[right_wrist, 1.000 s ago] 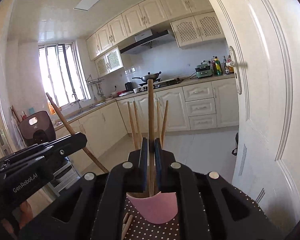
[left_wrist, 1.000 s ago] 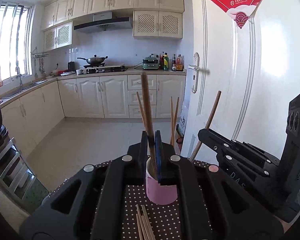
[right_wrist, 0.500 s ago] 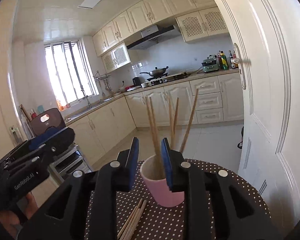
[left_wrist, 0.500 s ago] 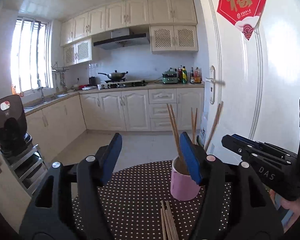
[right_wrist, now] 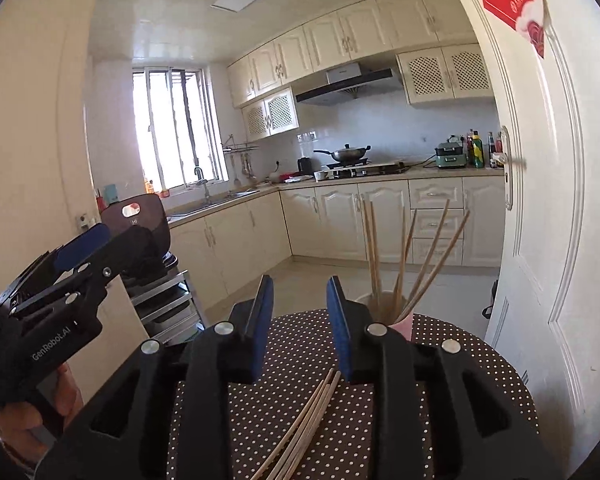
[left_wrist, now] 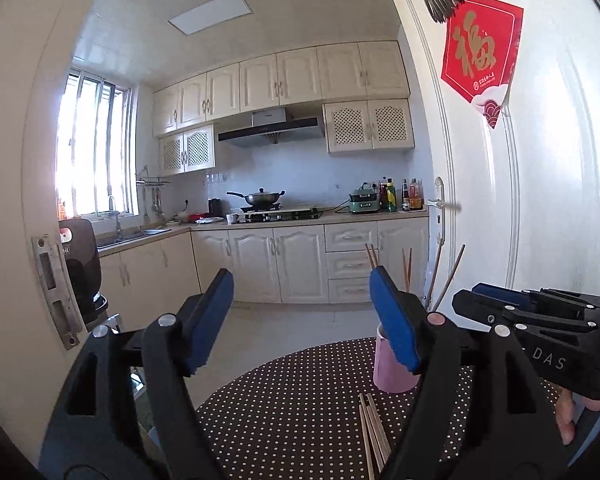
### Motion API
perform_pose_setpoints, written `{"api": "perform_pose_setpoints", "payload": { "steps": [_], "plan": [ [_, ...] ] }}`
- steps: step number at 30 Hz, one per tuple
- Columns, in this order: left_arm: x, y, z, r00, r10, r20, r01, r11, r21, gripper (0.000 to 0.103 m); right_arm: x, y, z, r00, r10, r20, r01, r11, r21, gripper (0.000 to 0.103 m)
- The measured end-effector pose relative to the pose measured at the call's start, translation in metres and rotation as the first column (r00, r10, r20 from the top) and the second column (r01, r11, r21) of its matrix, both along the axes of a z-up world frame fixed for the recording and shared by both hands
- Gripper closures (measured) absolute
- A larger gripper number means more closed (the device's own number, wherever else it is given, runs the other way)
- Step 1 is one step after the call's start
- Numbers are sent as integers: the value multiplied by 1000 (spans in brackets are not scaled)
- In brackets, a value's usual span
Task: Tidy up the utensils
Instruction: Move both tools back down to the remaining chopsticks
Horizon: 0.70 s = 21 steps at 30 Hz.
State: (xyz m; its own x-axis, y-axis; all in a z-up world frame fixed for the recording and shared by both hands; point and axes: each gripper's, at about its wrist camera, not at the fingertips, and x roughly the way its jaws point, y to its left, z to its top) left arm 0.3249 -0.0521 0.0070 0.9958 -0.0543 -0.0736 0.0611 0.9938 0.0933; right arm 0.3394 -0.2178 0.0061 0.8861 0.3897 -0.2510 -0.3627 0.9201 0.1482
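A pink cup (left_wrist: 386, 374) stands on the round dotted table (left_wrist: 292, 400) with several wooden chopsticks (left_wrist: 407, 268) upright in it. Three more chopsticks (left_wrist: 374, 436) lie flat in front of it. My left gripper (left_wrist: 304, 320) hovers back from the cup; its jaws are opening, with nothing between them. The right gripper (left_wrist: 472, 298) shows at the right edge. In the right wrist view the cup (right_wrist: 405, 322) and its chopsticks (right_wrist: 404, 256) sit just right of my right gripper (right_wrist: 302, 312), whose empty jaws are opening. Loose chopsticks (right_wrist: 312, 412) lie below it. The left gripper (right_wrist: 56, 260) is at the left.
A white door (left_wrist: 540, 200) with a handle (left_wrist: 438, 204) stands close behind the table on the right. A dark appliance (right_wrist: 140, 220) on a metal rack (right_wrist: 160, 304) is at the left, beside a door frame (left_wrist: 56, 280). Kitchen cabinets (left_wrist: 276, 264) line the far wall.
Each gripper let go of the chopstick it held over the cup, and those sticks now stand in the cup. Both opened and drew back and up from the cup.
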Motion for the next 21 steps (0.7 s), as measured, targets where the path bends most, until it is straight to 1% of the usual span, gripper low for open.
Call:
{"api": "perform_pose_setpoints", "payload": {
  "steps": [2,5,6,8,10,11,12,14,16,18,19,20,21],
  "plan": [
    [-5,3,0,1000,7,-1,-7,1000,3,31,-3,6,1,1000,5,-11,-5,1000,-10,76],
    [-4,5,-3,999,-1,-46,1,1000,4,30,-2,11,-1,1000,-5,-24,4,999,-42,74],
    [-4,7,-6,997,-2,-73,3,1000,5,30,-1,12,-3,999,-6,-32,5,999,-47,73],
    [-2,11,-14,989,-32,-141,31,999,-14,30,3,14,-10,998,-12,-67,8,998,-59,71],
    [5,12,-24,971,-68,-230,64,998,-24,30,12,16,-21,992,-31,-123,19,995,-94,70],
    [12,12,-32,952,-79,-296,75,997,-25,30,14,18,-27,987,-35,-155,20,995,-102,69],
    [20,10,-40,927,-101,-362,97,995,-29,30,19,20,-34,981,-39,-188,17,993,-119,69],
    [36,10,-58,867,-134,-480,127,991,-48,30,29,22,-51,966,-66,-249,27,987,-158,69],
    [56,8,-81,785,-150,-601,134,988,-71,30,39,22,-68,948,-90,-307,32,982,-188,69],
    [73,6,-103,708,-184,-682,157,982,-102,30,47,19,-82,928,-102,-358,38,983,-182,69],
    [80,7,-114,684,-177,-707,147,984,-104,30,54,17,-90,913,-111,-393,38,981,-188,68],
    [86,6,-122,667,-162,-727,133,986,-98,30,59,15,-98,901,-115,-419,38,982,-187,68],
    [94,4,-132,635,-160,-755,126,987,-103,30,61,13,-104,894,-117,-434,37,981,-188,67]
  ]
}}
